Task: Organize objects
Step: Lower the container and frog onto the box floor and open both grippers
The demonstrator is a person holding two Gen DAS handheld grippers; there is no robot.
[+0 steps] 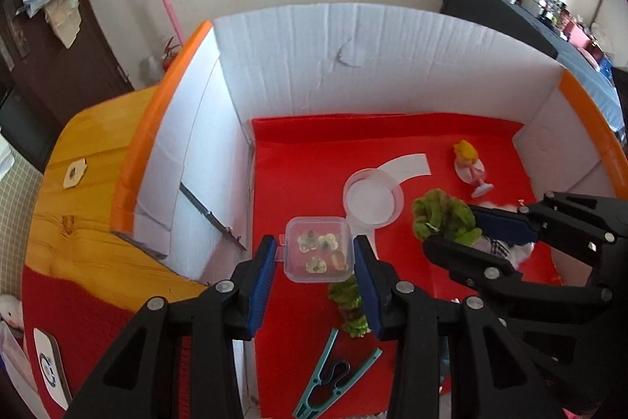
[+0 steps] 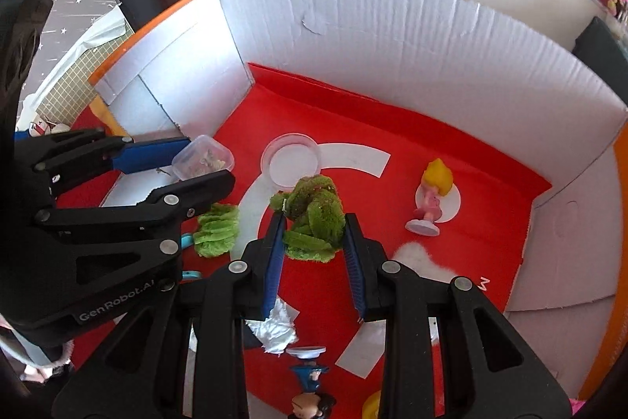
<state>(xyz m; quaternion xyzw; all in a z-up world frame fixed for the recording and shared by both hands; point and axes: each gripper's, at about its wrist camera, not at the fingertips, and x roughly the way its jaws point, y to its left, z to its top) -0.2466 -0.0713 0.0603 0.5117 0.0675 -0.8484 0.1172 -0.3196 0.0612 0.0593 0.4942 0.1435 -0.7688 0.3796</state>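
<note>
My left gripper (image 1: 315, 254) is shut on a small clear plastic box (image 1: 318, 249) with small trinkets inside, held above the red mat; it also shows in the right wrist view (image 2: 204, 160). My right gripper (image 2: 313, 234) is shut on a dark green fuzzy toy (image 2: 314, 214), seen in the left wrist view too (image 1: 445, 216). A round clear lid (image 1: 373, 201) lies on the mat (image 1: 314, 152) beside a white paper arc (image 1: 408, 165).
White cardboard walls (image 1: 353, 65) with orange edges enclose the mat. A blonde pink figurine (image 2: 431, 199) lies at the right. A light green fuzzy piece (image 2: 218, 230), a teal clothes peg (image 1: 333, 376), white fluff (image 2: 416, 260), crumpled foil (image 2: 276, 326) and a blue figurine (image 2: 310, 379) lie near the front.
</note>
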